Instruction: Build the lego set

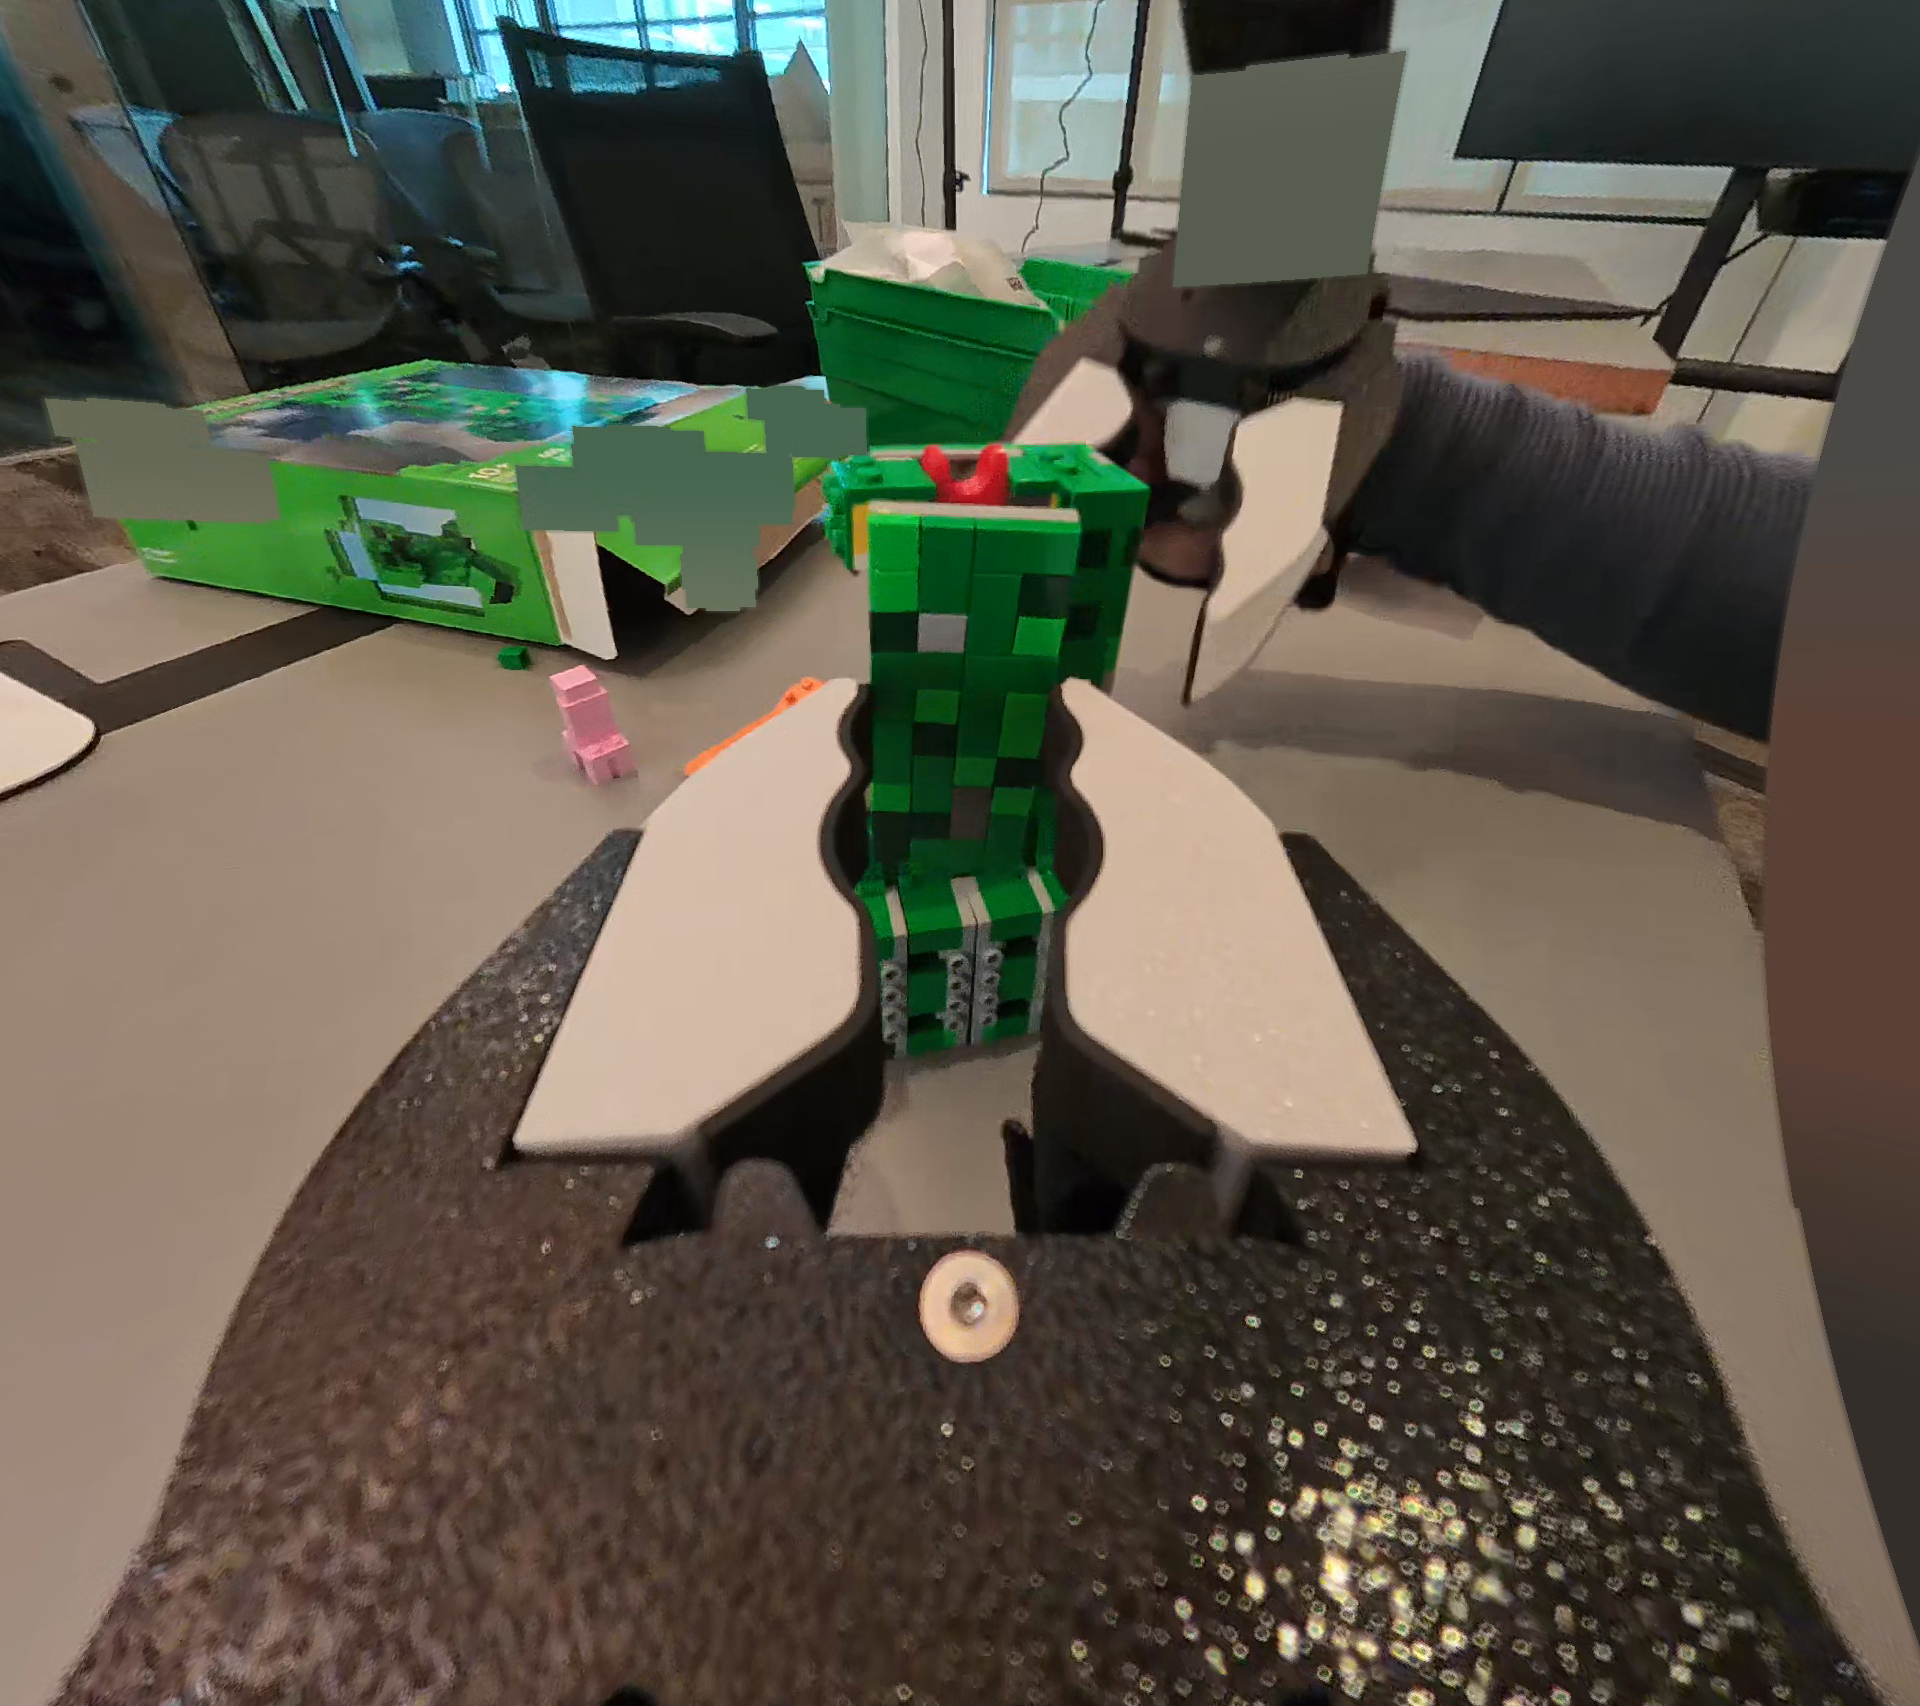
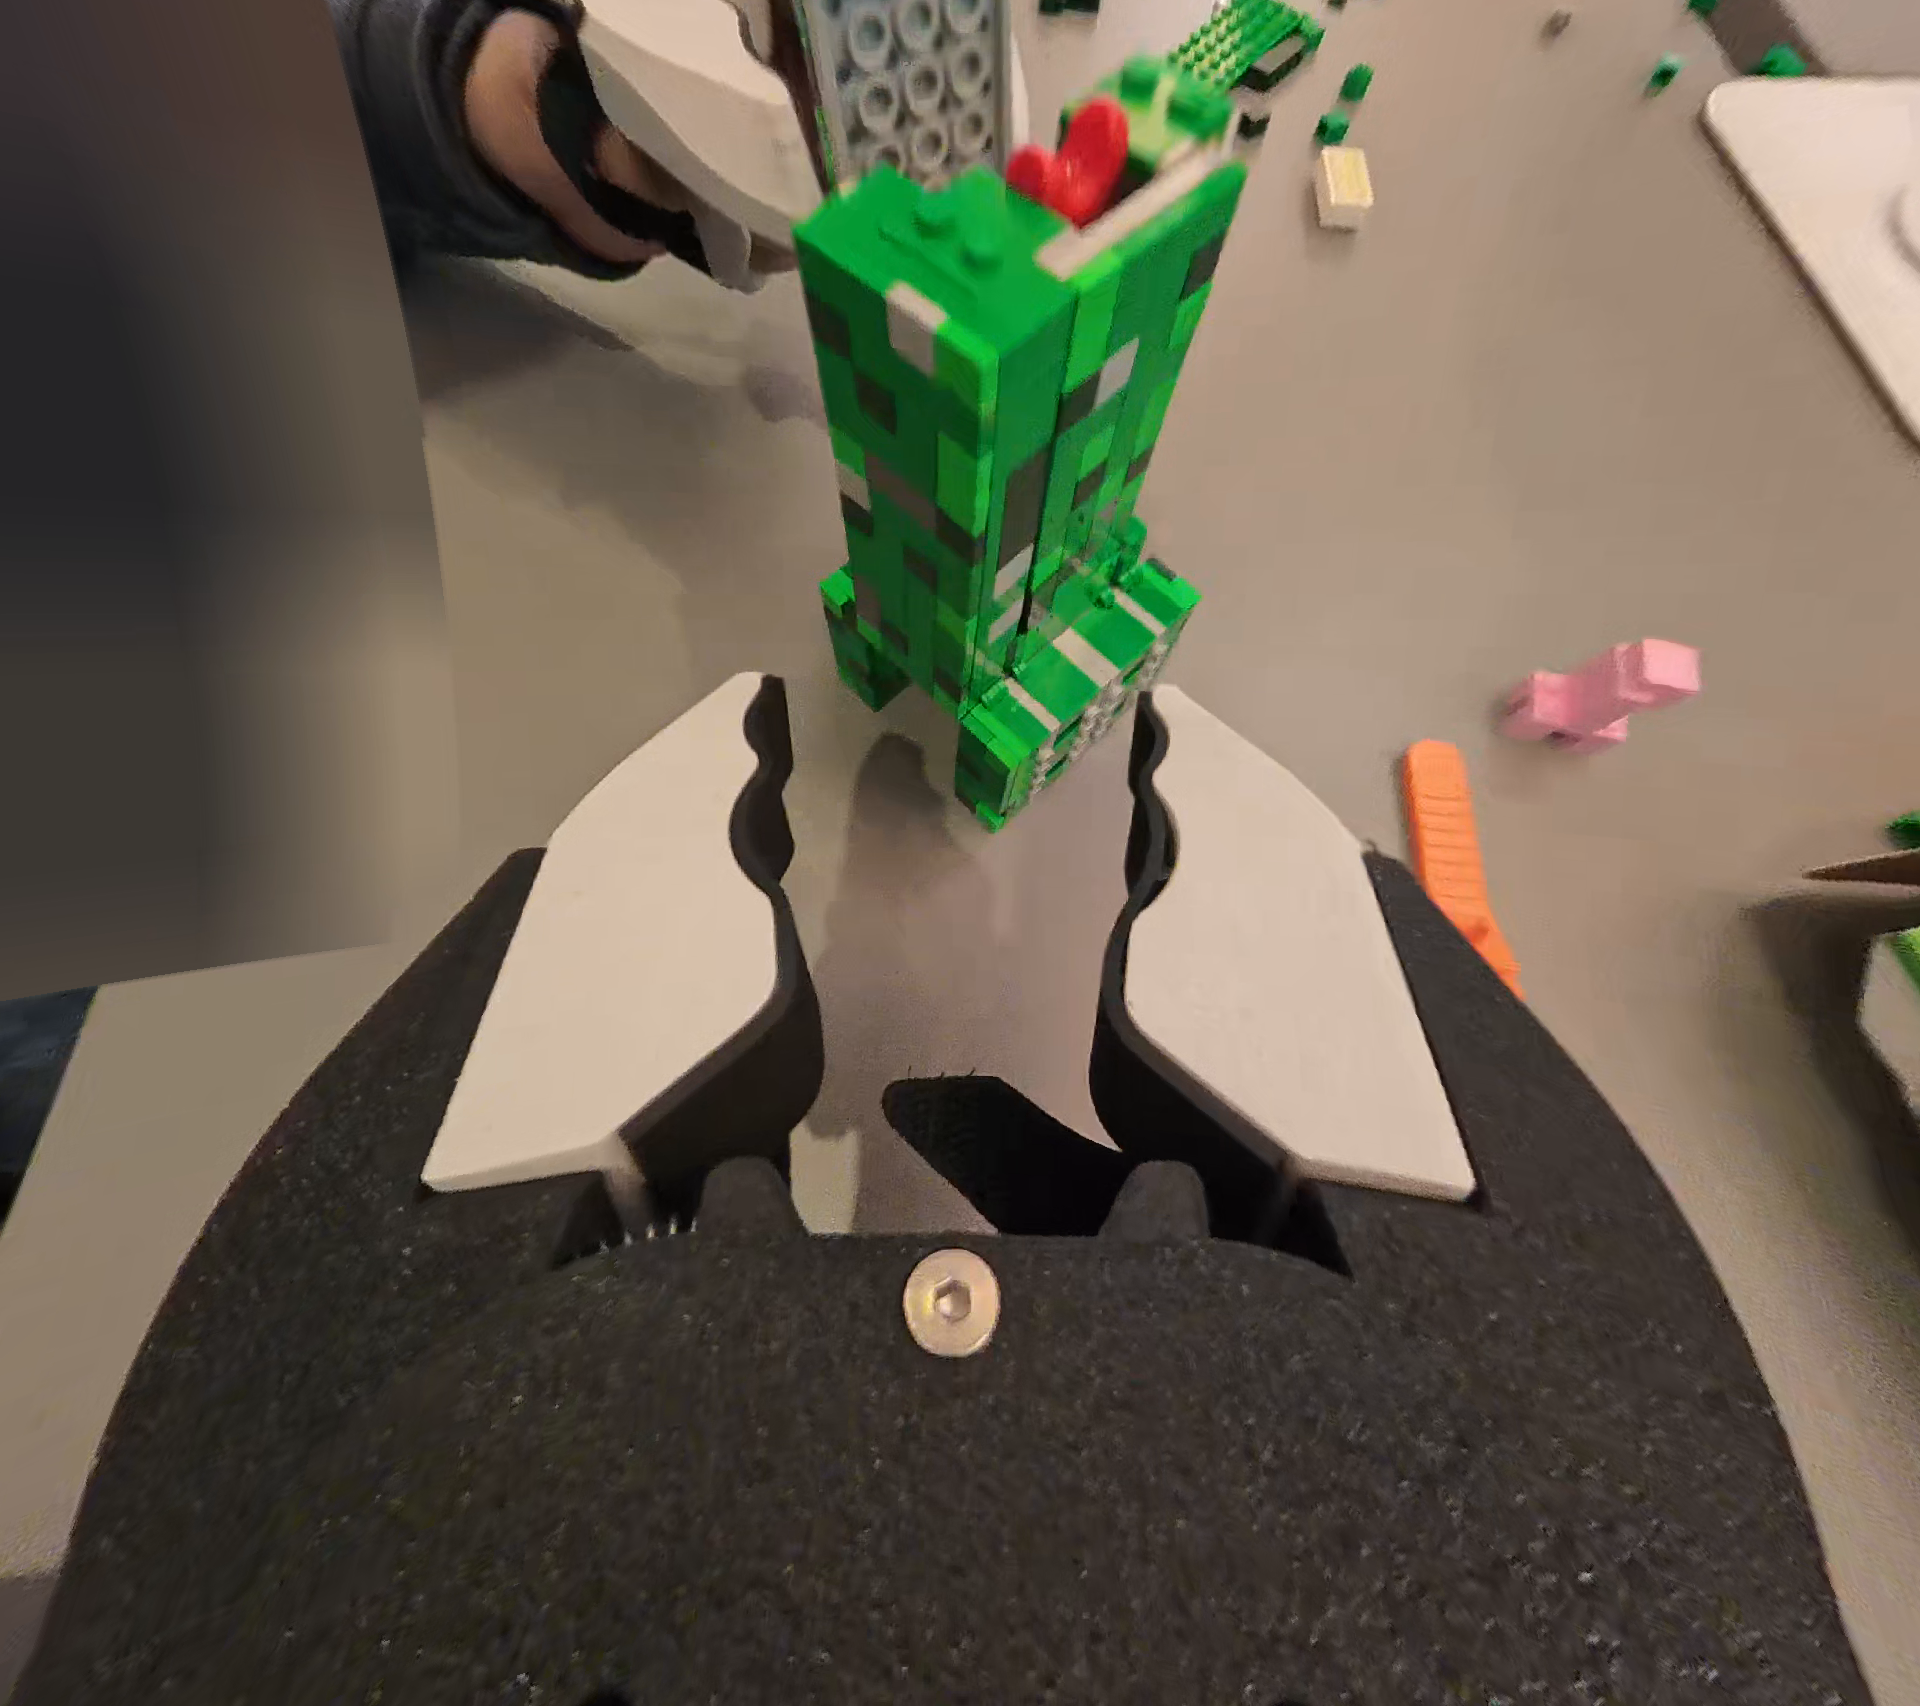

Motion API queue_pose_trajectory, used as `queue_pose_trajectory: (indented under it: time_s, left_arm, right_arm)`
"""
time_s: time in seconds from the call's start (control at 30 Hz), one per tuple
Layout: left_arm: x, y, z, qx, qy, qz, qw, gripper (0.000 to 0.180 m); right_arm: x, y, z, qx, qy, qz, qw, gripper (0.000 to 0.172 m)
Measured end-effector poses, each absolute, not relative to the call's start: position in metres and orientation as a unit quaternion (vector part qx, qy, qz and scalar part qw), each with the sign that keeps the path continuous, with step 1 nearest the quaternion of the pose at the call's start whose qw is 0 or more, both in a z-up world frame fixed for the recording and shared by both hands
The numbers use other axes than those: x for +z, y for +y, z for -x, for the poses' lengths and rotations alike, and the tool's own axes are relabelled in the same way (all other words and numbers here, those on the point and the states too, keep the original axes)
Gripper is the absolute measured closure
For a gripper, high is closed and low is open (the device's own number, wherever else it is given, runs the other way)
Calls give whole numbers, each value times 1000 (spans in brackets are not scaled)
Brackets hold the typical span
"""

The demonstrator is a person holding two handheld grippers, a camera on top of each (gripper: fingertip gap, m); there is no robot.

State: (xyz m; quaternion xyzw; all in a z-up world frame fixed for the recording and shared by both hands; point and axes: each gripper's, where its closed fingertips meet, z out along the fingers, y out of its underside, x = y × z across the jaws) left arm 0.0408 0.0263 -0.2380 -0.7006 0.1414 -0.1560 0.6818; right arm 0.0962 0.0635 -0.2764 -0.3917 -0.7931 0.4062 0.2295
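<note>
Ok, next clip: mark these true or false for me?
1. The left tool has its fingers closed on the green brick figure from both sides. True.
2. The right tool is clamped on the figure. False: its fingers are spread wide, and nothing is clamped between them.
3. A pink brick animal is on the table. True.
4. The red piece lies on the table. False: it sits in the figure's top.
5. The green box is sealed shut. False: it lies on the table with an end flap open.
</note>
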Motion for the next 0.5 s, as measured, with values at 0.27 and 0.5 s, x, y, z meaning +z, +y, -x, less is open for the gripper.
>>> queue_pose_trajectory:
  time_s: [0.27,0.5]
  left_arm:
    - [-236,35,-44,-137,132,688,700,149]
    - [-242,40,-49,-128,126,699,692,149]
  right_arm:
    - [-286,58,-84,460,-760,405,216,107]
    - [-286,51,-80,470,-756,400,218,107]
